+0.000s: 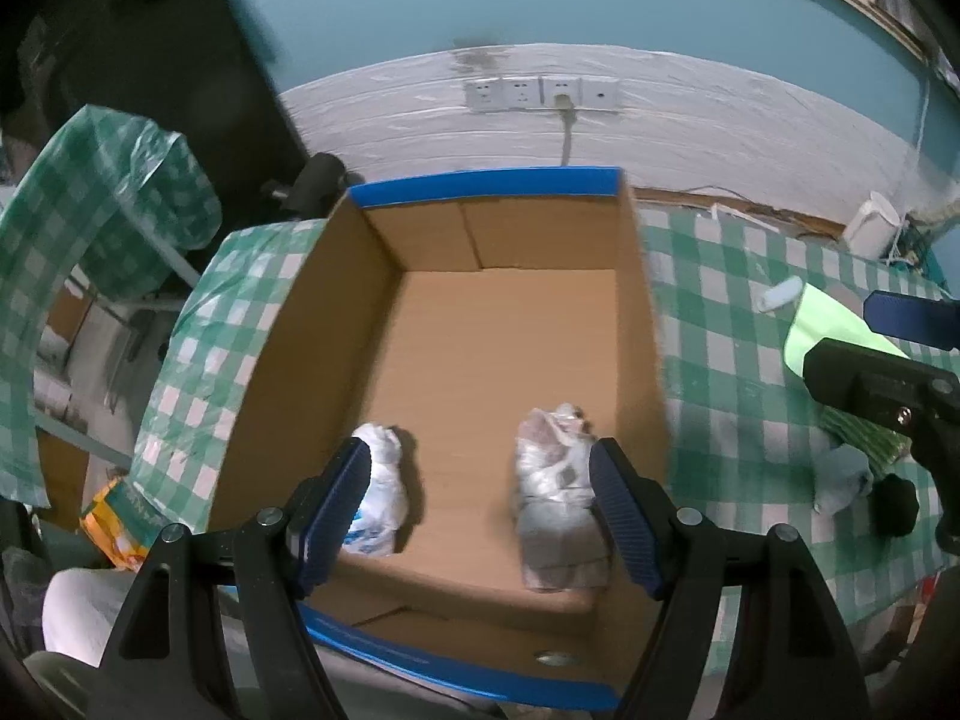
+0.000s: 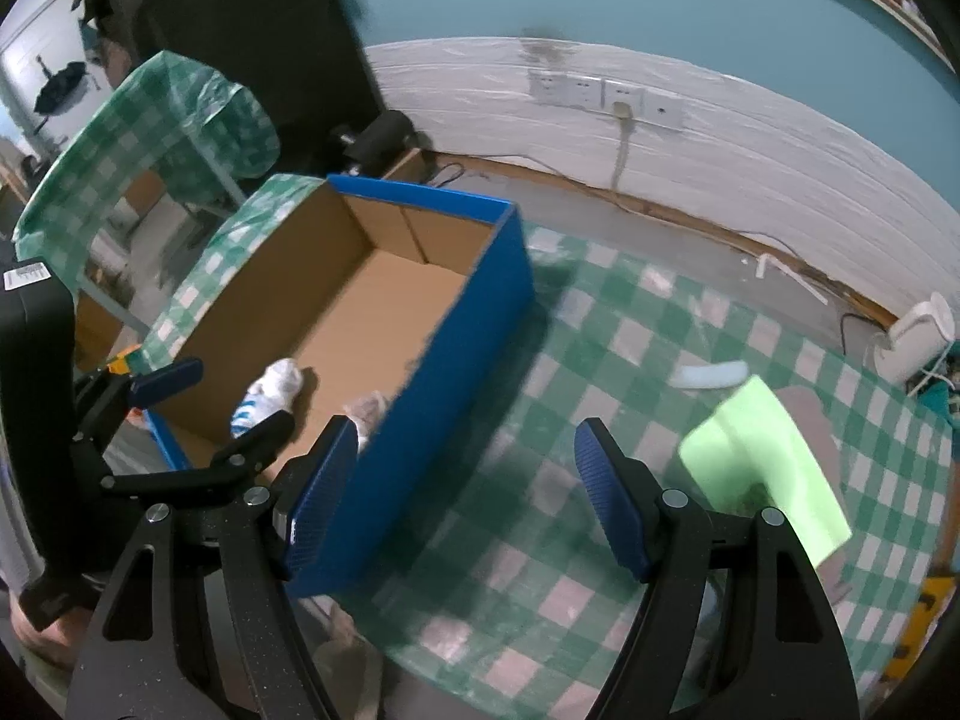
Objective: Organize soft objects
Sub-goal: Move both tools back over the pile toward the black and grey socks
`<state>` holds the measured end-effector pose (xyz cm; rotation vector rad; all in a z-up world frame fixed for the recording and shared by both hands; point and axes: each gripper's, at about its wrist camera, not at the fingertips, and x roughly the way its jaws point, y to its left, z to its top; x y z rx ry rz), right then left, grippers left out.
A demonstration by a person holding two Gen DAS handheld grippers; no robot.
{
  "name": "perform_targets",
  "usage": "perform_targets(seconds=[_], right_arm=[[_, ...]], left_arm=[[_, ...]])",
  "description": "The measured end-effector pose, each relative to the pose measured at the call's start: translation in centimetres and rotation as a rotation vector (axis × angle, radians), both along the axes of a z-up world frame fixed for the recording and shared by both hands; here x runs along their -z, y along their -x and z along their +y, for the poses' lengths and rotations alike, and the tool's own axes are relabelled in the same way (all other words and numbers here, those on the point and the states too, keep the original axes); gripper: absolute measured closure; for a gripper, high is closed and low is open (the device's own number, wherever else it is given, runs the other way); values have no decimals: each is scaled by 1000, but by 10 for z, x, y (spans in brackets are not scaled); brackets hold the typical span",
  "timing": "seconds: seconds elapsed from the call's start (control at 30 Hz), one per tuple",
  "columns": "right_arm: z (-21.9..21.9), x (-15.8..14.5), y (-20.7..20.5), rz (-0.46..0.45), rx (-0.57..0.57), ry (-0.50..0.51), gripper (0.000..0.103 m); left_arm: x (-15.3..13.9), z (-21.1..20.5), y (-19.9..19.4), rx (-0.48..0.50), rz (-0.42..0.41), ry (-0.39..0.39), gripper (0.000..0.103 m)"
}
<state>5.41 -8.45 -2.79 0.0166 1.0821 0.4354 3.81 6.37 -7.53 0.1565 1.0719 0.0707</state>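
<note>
Standing on the green-checked tablecloth, an open cardboard box with blue outer walls is taken as the landmark. Two soft bundles are seen on the box floor at its near end: a white bag with blue print toward the left wall, and a crumpled clear-plastic bundle toward the right wall, the two lying apart. The left gripper is held above the near end of the box with its jaws spread wide; nothing is gripped, and the two bundles are seen just behind its blue pads. The right gripper is held over the cloth just outside the box's right wall, its jaws likewise spread wide and empty. To the right of the box, a light-green cloth is laid on the table, and a small pale oblong object is seen beyond it. A row of wall sockets is visible behind the box.
</note>
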Motion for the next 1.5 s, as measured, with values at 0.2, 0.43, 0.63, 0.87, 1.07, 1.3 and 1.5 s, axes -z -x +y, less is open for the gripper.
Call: perform_targets(seconds=[0.2, 0.43, 0.63, 0.87, 1.07, 1.3, 1.5], right_arm=[[-26, 7, 6, 11, 34, 0, 27], [-52, 6, 16, 6, 68, -4, 27], [-76, 10, 25, 4, 103, 3, 27], [-110, 19, 34, 19, 155, 10, 27], [-147, 31, 43, 48, 223, 10, 27], [-182, 43, 53, 68, 288, 7, 27], [-201, 59, 62, 100, 323, 27, 27]], left_arm=[[-2, -26, 3, 54, -3, -11, 26], [-3, -50, 4, 102, -4, -17, 26], [-1, -69, 5, 135, 5, -23, 26], [8, -100, 8, 194, 24, -38, 25], [25, -128, 10, 267, 62, -27, 25], [39, -157, 11, 318, 110, -3, 25], [49, -179, 12, 351, 136, 6, 22]])
